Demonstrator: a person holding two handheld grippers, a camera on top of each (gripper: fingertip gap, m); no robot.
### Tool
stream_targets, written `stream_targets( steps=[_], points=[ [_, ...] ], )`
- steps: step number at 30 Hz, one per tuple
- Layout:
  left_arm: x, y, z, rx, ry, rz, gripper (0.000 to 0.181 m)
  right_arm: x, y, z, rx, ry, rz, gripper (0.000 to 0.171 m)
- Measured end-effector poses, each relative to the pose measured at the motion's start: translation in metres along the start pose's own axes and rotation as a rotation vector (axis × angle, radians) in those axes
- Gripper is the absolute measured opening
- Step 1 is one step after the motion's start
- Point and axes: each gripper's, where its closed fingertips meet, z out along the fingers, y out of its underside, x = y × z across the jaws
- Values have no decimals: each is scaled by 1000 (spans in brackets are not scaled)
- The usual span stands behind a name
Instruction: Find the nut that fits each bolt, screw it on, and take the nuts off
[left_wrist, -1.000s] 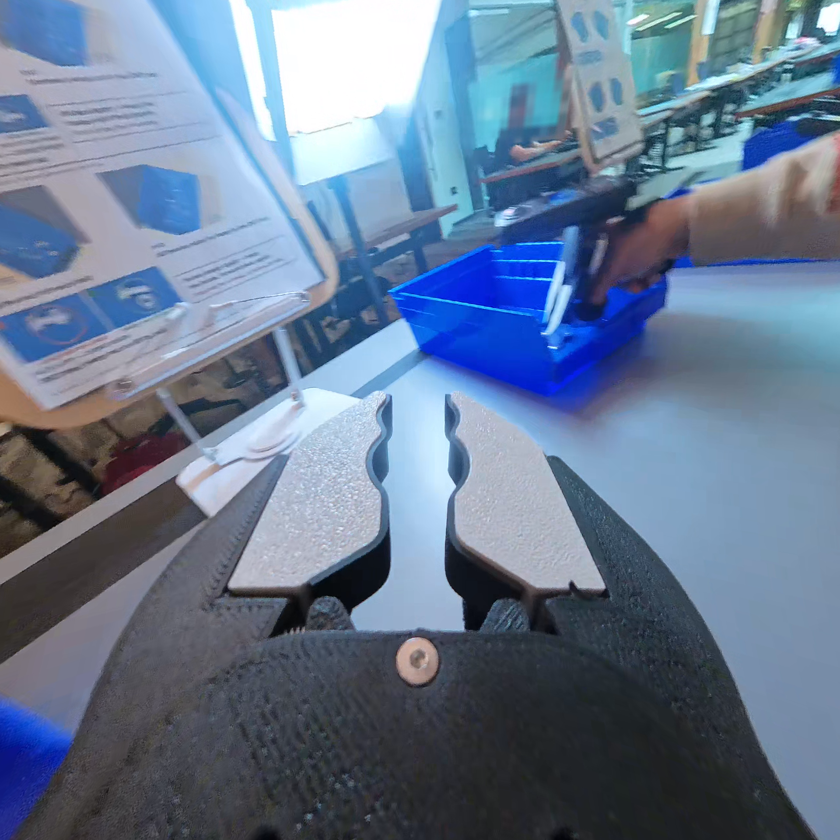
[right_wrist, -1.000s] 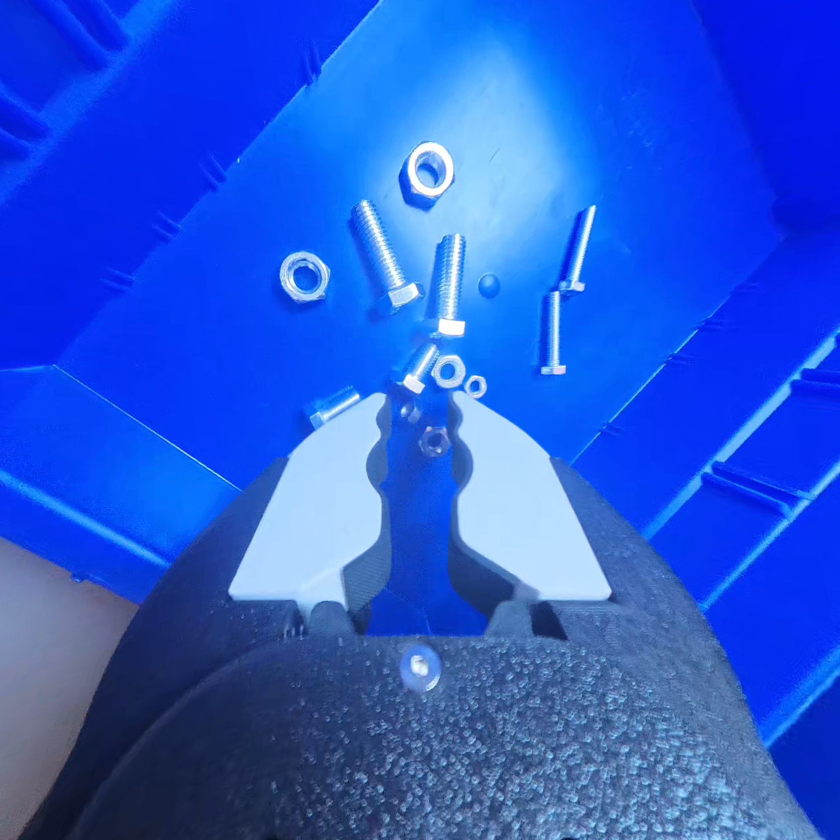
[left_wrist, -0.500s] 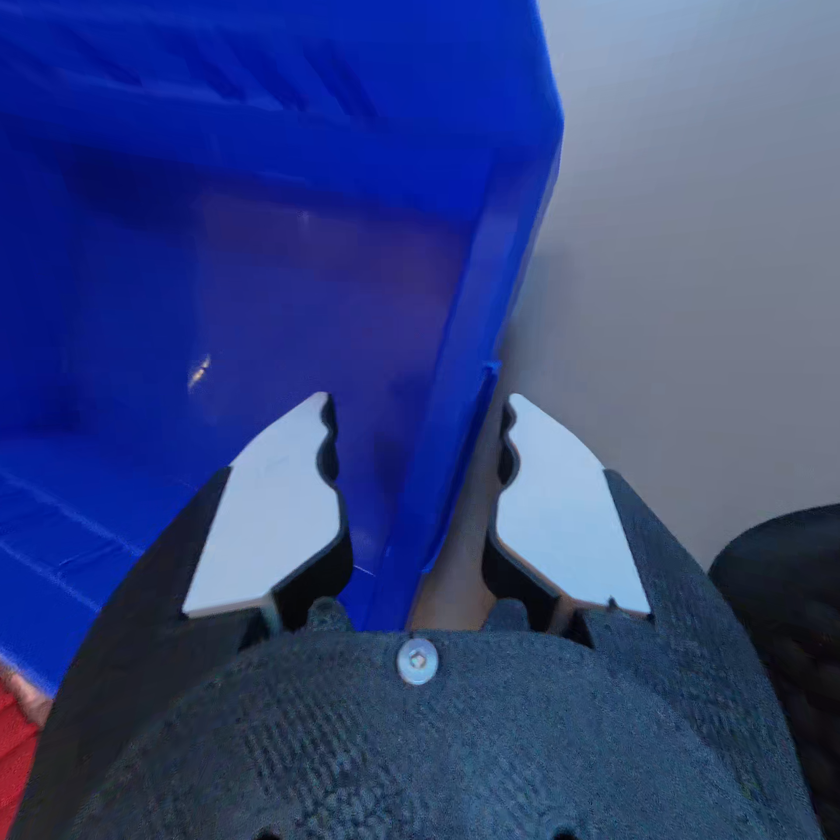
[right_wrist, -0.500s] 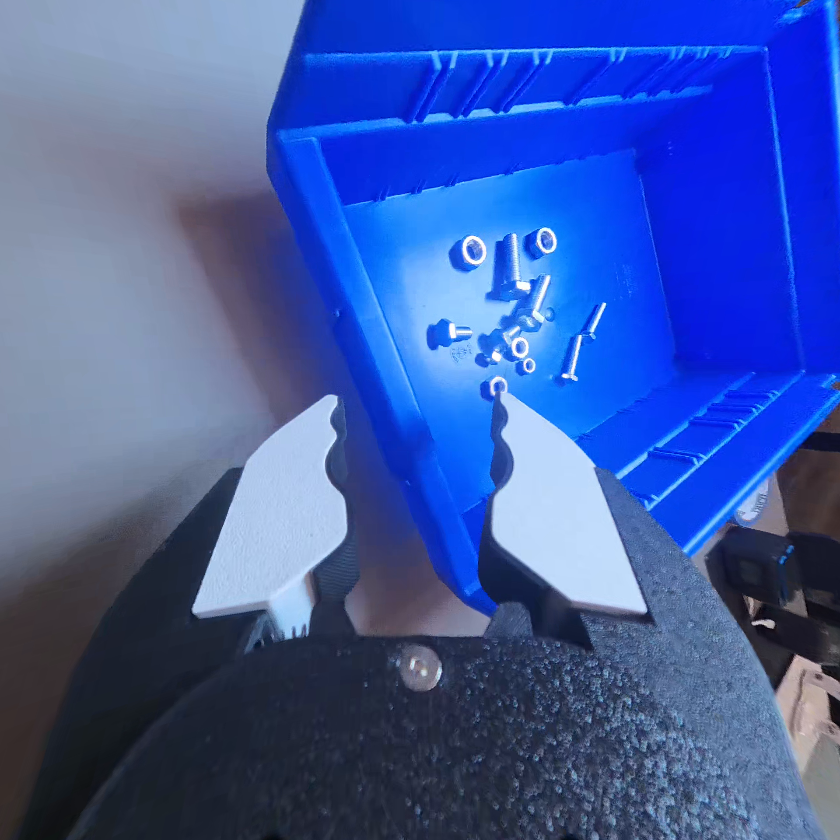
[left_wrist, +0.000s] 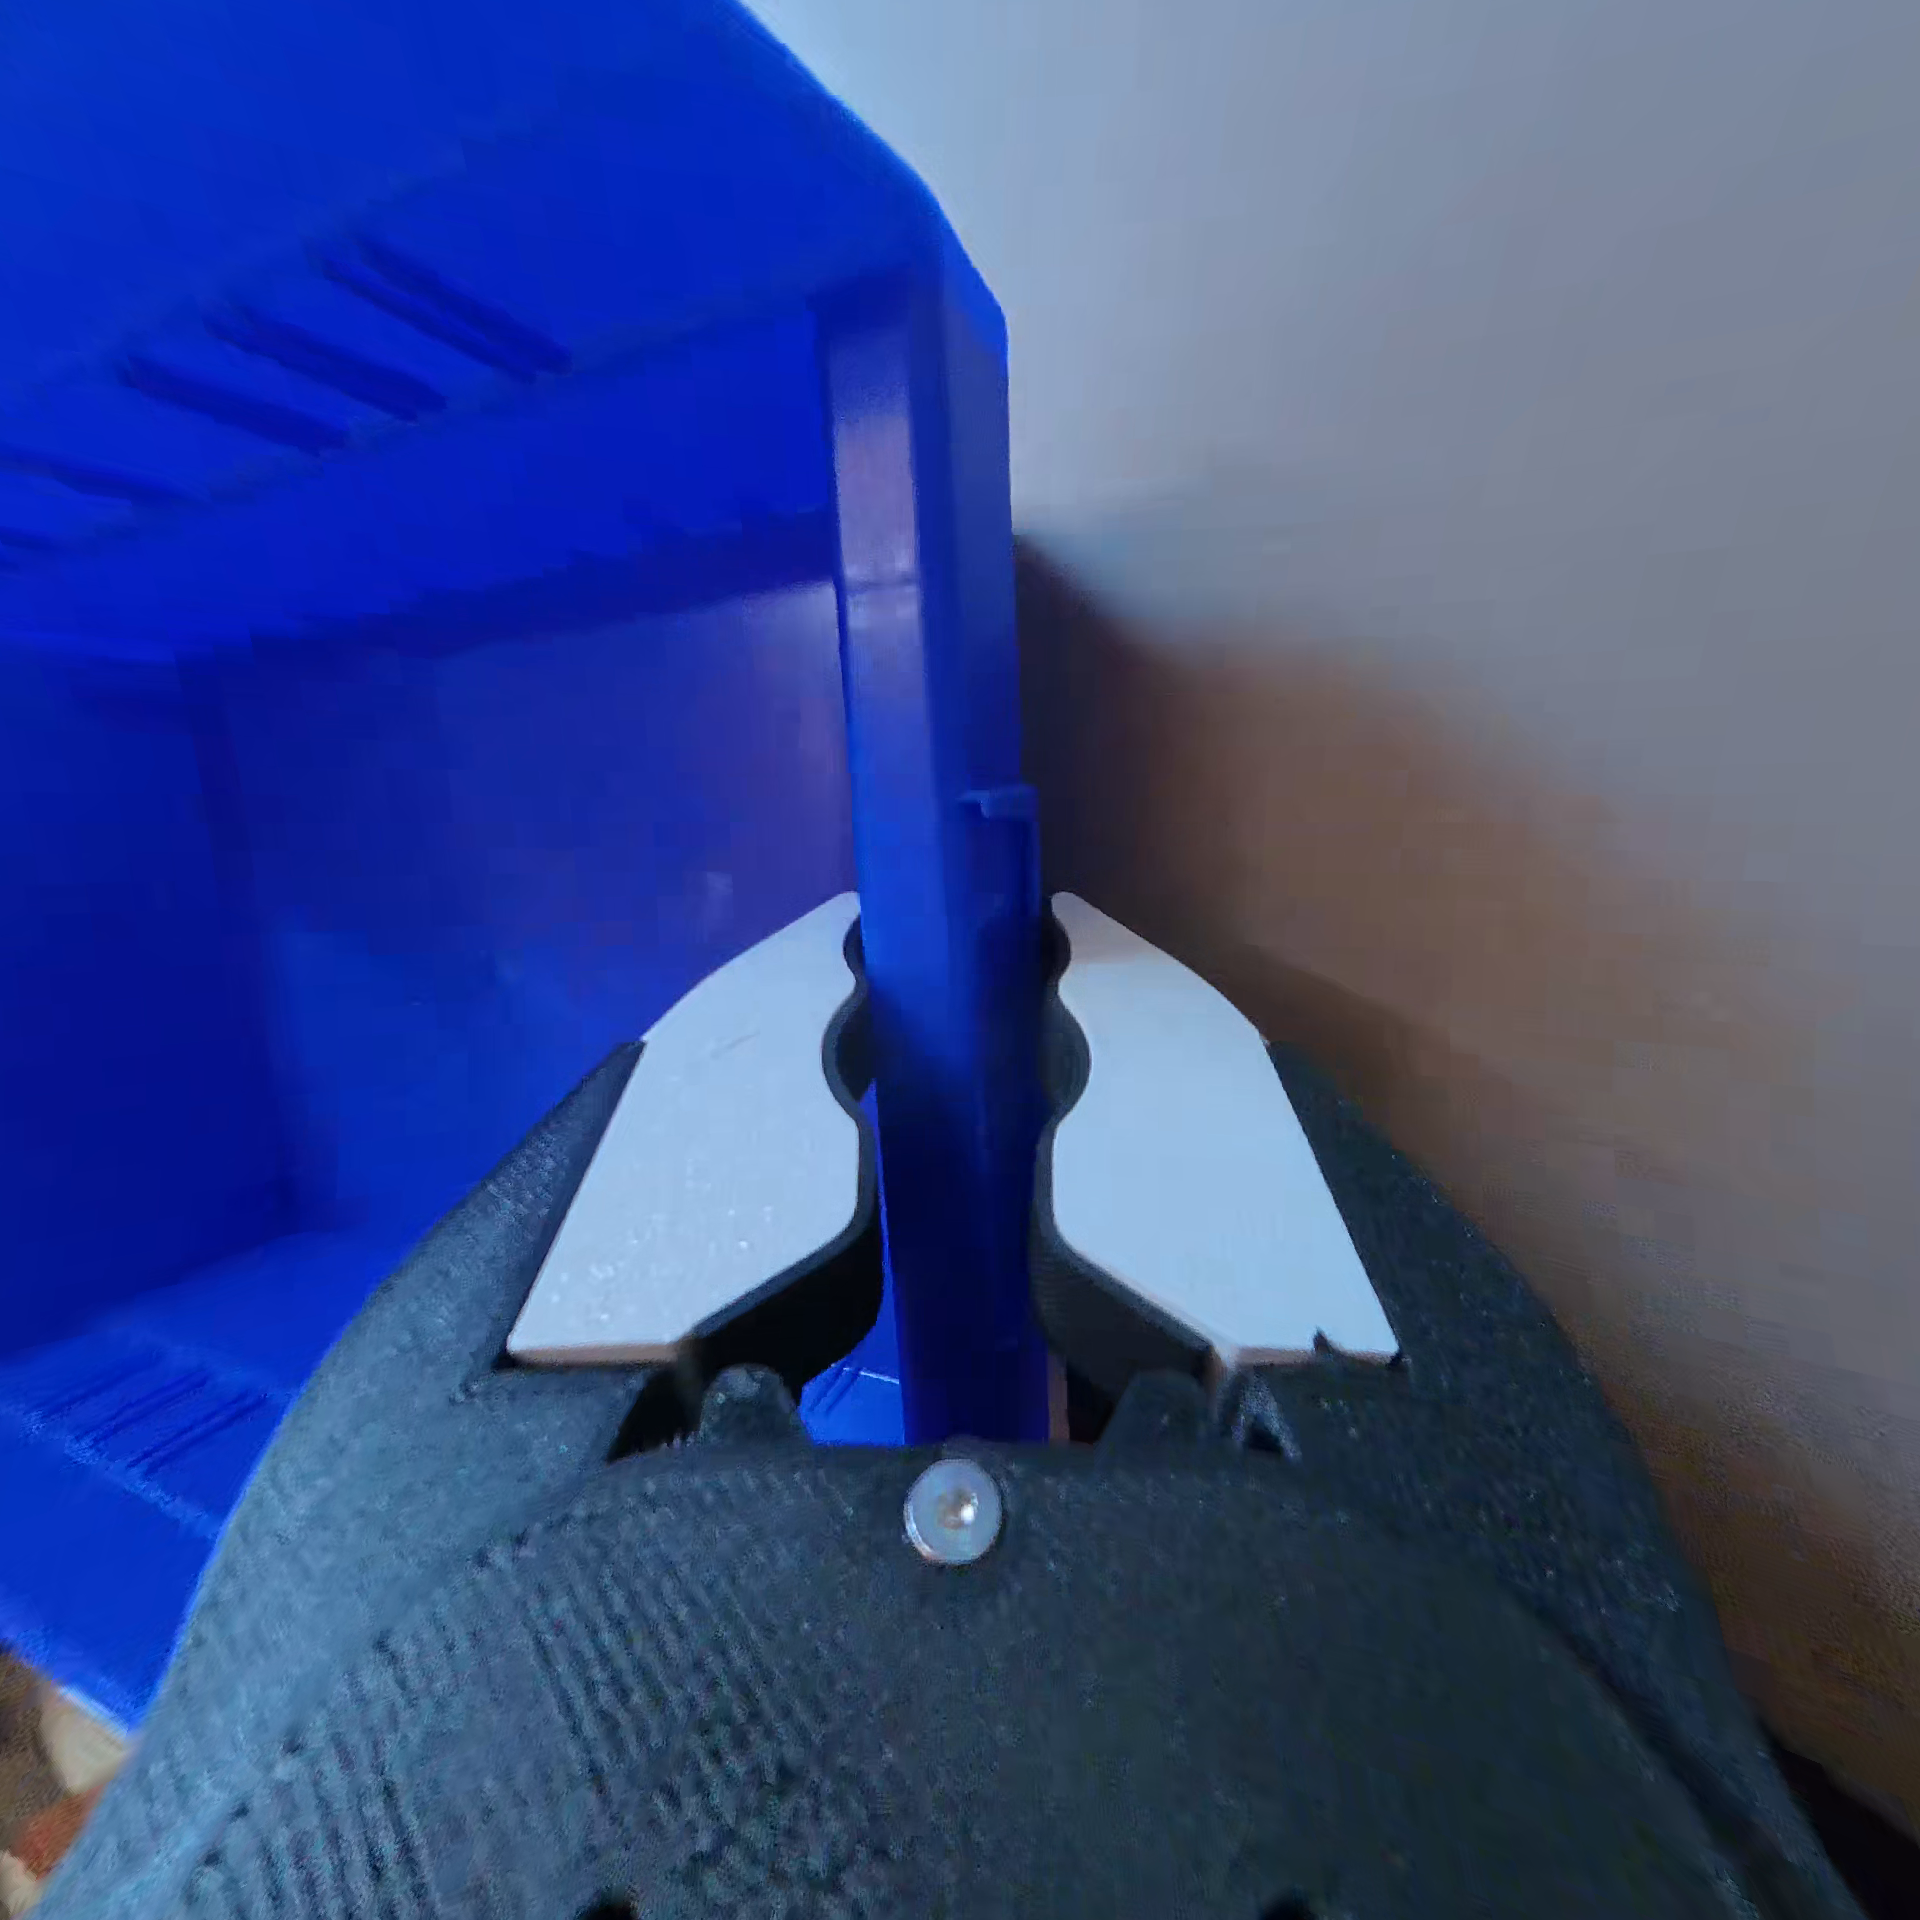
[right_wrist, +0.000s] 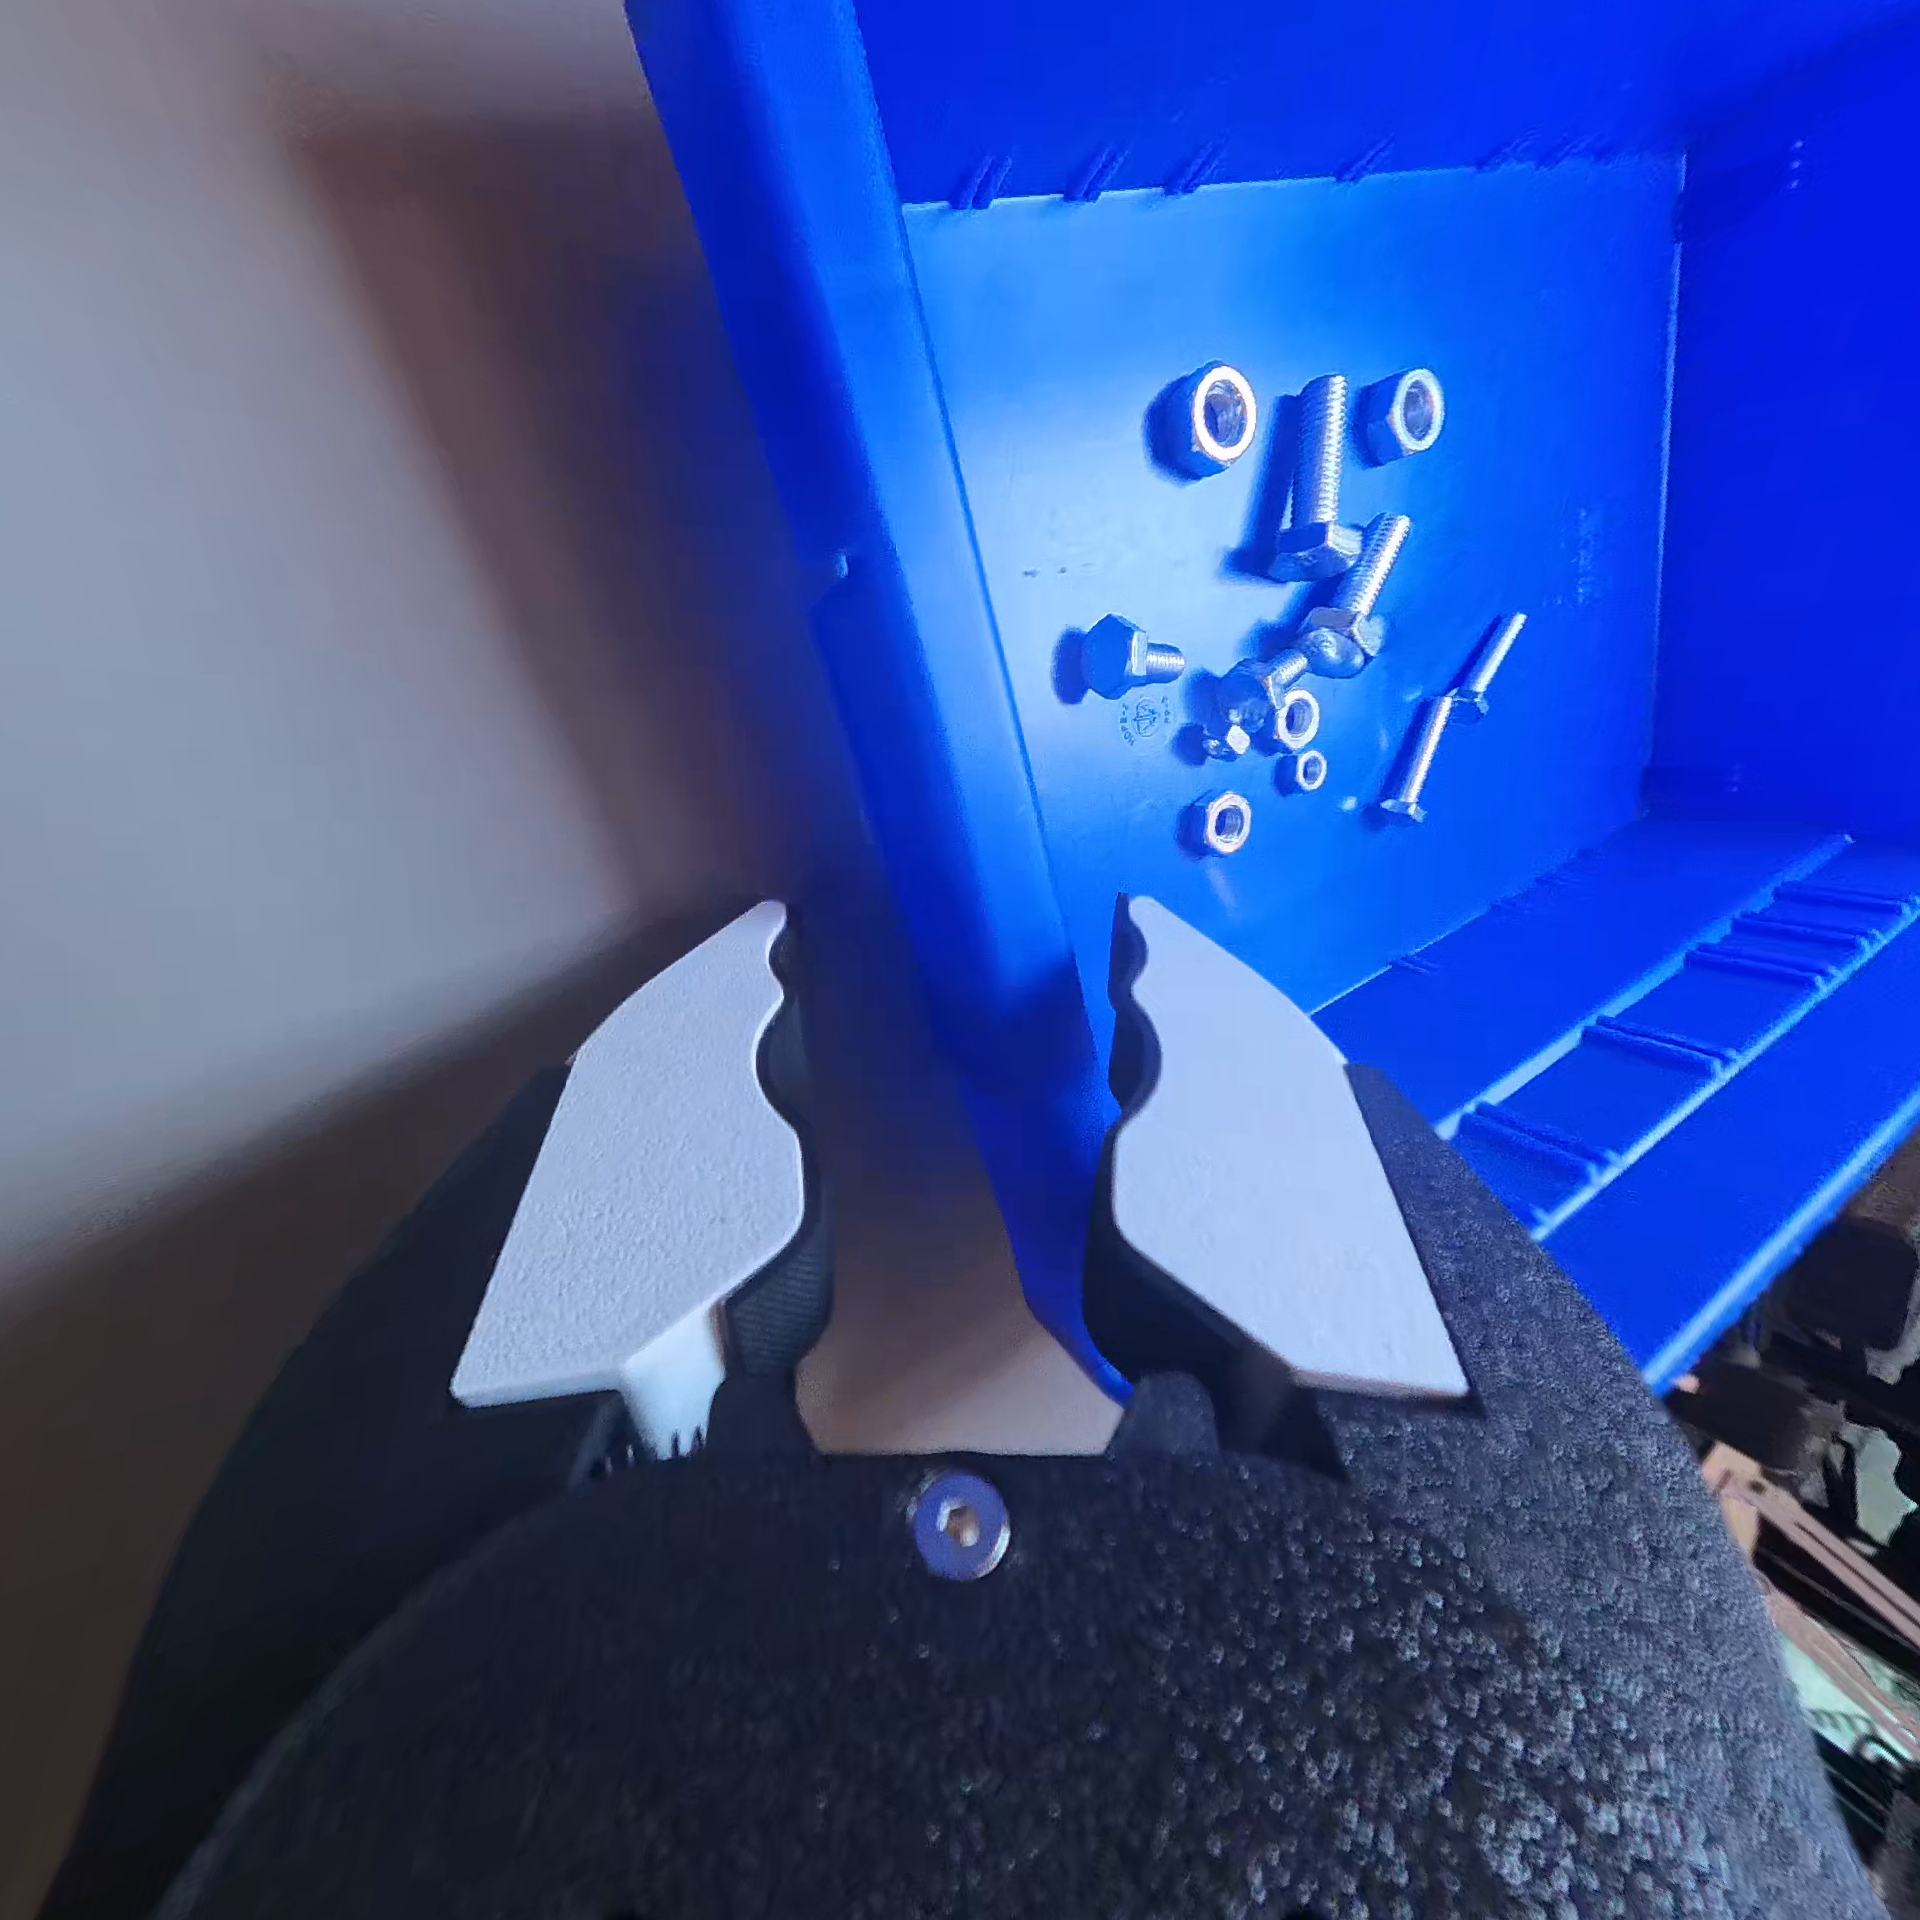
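The left gripper is seen closed on the side wall of the blue bin; the wall runs straight up between its pale fingers, which press on it from both sides, one inside the bin and one outside. The gripper is pointed along the wall's top edge, with the bin's ribbed interior to its left and the grey table to its right.

The right gripper is held open astride another wall of the same blue bin. Its left finger is kept outside the bin over the table, clear of the wall, while the right finger is placed inside, close against the wall's inner face; whether it touches cannot be told.

The hardware is seen loose on the bin floor, beyond the right fingertip. Two large nuts are laid farthest away, with a thick bolt between them. A short stubby bolt lies apart to the left. Near the middle, a medium bolt and a smaller one are piled with small nuts. One small nut is found nearest the gripper. Two thin long bolts are set end to end on the right.
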Motion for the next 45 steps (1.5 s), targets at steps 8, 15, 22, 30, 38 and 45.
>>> stream_targets(
  steps=[8,15,22,30,38,45],
  points=[
    [-61,-124,-34,484,-249,-104,28,37,7,-87,404,313,436,58],
    [-39,-183,-30,644,-82,-305,34,81,59,-55,421,419,818,52],
    [-22,-208,1,622,-18,-519,37,64,71,-46,432,354,957,6],
    [29,-237,38,617,72,-647,56,-34,78,-129,476,378,1026,4],
    [42,-244,-17,683,-184,-498,29,-82,71,-208,524,525,927,6],
    [7,-211,-133,644,-412,-461,22,-84,-5,-253,707,395,873,11]
  ],
)
